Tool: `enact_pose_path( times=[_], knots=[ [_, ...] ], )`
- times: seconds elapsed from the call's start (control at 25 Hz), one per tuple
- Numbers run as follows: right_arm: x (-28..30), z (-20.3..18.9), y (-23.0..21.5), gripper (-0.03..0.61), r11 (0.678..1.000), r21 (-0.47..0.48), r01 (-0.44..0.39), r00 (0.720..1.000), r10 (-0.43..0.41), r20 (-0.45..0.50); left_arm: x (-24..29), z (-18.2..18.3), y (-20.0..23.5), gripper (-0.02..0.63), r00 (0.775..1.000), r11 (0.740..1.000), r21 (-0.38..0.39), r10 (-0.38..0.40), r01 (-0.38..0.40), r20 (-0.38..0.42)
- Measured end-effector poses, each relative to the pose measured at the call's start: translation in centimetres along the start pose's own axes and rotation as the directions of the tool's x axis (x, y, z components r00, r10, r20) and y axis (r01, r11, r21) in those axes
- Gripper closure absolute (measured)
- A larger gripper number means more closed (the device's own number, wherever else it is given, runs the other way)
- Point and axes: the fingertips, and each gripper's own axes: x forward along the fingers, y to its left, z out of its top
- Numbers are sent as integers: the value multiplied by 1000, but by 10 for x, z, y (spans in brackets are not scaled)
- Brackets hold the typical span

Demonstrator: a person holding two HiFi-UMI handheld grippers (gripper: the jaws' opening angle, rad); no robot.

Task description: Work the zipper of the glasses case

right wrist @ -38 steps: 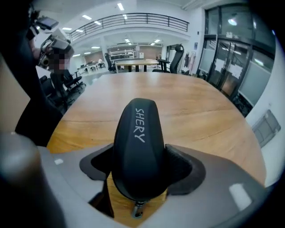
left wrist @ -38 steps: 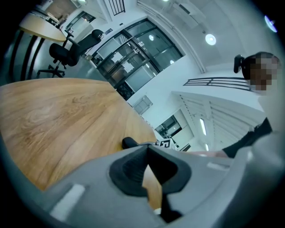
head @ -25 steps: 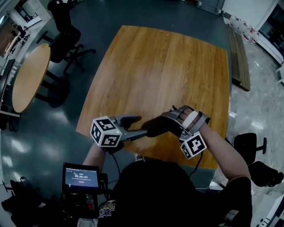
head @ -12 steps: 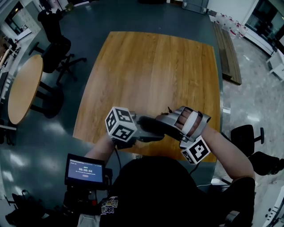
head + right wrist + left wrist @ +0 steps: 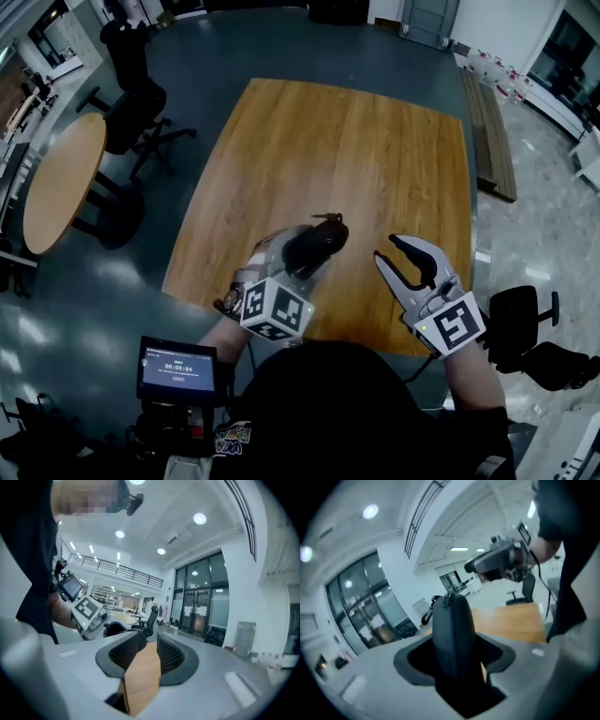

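The dark glasses case (image 5: 314, 246) sticks up and away from my left gripper (image 5: 302, 258), which is shut on it above the wooden table (image 5: 356, 141). In the left gripper view the case (image 5: 452, 630) stands upright between the jaws, with its zipper pull (image 5: 447, 598) and a small clip at the top. My right gripper (image 5: 386, 248) hangs apart to the right of the case. Its jaws are closing, and only a narrow gap with nothing in it shows between them. Only the table surface shows through my right gripper (image 5: 146, 656).
A round table (image 5: 56, 178) and a black office chair (image 5: 131, 84) stand on the floor at the left. A small screen (image 5: 175, 368) sits by the person's left side. Another chair (image 5: 539, 337) is at the right.
The right gripper has let go of the case end, drawn off to the right and narrowed its jaws. The left gripper has turned, so the case now points away over the table.
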Motion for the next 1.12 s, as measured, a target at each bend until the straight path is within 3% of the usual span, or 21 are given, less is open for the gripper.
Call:
enact_pose_path(
  times=[0.08,0.24,0.36,0.52,0.64,0.76,0.84,1.0,1.12],
  knots=[
    [10,-2,20,451,999,-41,-18,999,16,-31,-1,1,5,347,994,983,150,106,-101,-27],
    [30,-19,48,459,969,-247,27,980,-74,-184,2,-7,7,348,979,955,246,188,-165,-73],
    [43,-29,59,459,930,-365,43,970,-126,-207,5,-15,4,348,977,959,231,189,-161,-103],
    [49,-46,66,457,849,-526,55,953,-202,-226,8,-18,-9,347,984,979,164,139,-120,-108],
    [50,-54,64,457,803,-593,62,941,-244,-233,12,-22,-17,348,985,984,147,115,-96,-126],
    [50,-60,65,467,795,-604,57,936,-253,-245,14,-25,-21,347,983,987,142,102,-81,-150],
    [48,-61,63,520,795,-603,61,933,-260,-249,14,-25,-22,347,982,984,160,105,-79,-156],
    [44,-60,55,545,792,-605,82,926,-285,-247,16,-30,-21,347,977,973,215,126,-88,-170],
    [43,-62,56,545,788,-612,74,930,-277,-243,15,-29,-24,347,979,978,199,102,-66,-178]
  ],
)
